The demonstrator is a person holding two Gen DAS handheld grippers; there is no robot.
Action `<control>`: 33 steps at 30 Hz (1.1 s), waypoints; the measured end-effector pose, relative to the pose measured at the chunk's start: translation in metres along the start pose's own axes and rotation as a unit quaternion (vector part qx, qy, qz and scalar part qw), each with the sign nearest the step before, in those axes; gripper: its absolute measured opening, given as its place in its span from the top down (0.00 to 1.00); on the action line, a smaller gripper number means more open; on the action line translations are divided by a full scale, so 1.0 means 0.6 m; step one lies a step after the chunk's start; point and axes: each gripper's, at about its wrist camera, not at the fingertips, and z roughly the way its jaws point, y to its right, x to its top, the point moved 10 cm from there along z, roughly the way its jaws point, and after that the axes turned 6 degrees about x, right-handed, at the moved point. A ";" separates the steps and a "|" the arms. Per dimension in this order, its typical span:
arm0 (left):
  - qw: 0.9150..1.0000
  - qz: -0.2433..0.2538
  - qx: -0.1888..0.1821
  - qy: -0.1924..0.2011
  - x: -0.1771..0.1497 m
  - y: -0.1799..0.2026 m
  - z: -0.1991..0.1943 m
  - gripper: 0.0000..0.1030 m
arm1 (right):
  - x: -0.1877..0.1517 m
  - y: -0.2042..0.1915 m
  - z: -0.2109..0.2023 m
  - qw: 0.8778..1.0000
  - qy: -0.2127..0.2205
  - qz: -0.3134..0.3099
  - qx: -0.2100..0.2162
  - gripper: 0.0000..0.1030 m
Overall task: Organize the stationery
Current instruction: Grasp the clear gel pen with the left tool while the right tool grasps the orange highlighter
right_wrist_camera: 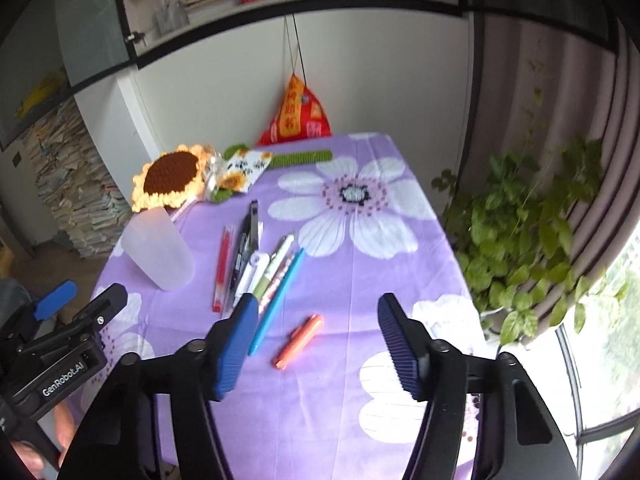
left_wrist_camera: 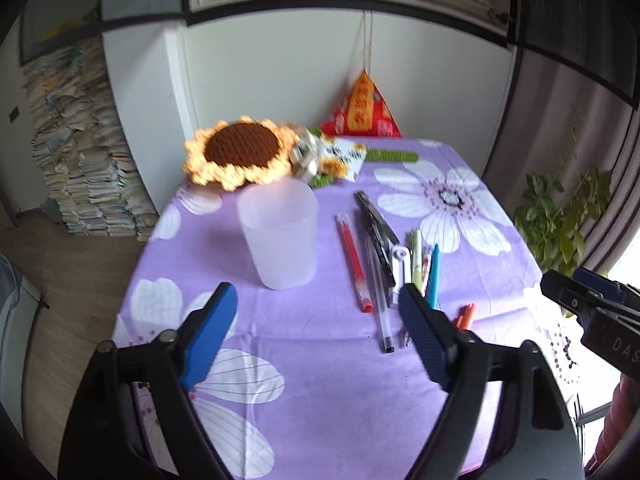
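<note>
A translucent plastic cup [left_wrist_camera: 279,236] stands upright and empty on the purple flowered tablecloth [left_wrist_camera: 320,360]. Right of it lie several pens in a row: a red one [left_wrist_camera: 353,262], black ones [left_wrist_camera: 378,236], a clear one [left_wrist_camera: 382,320], a teal one [left_wrist_camera: 434,276], and a short orange marker [left_wrist_camera: 466,315]. My left gripper [left_wrist_camera: 316,300] is open and empty, above the cloth in front of the cup and pens. My right gripper [right_wrist_camera: 316,312] is open and empty, hovering over the orange marker [right_wrist_camera: 299,341] and the teal pen [right_wrist_camera: 276,300]. The cup [right_wrist_camera: 158,250] shows at left.
A crocheted sunflower [left_wrist_camera: 240,154], a small bouquet and a red pouch [left_wrist_camera: 362,110] lie at the table's far end by the wall. A leafy plant [right_wrist_camera: 532,240] stands off the table's right edge. Stacks of books [left_wrist_camera: 80,160] stand on the floor at left.
</note>
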 end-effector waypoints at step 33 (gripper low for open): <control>0.974 0.073 -0.129 -0.171 -0.091 0.108 0.158 0.85 | -0.080 0.026 0.180 0.981 -0.185 0.041 0.031 0.51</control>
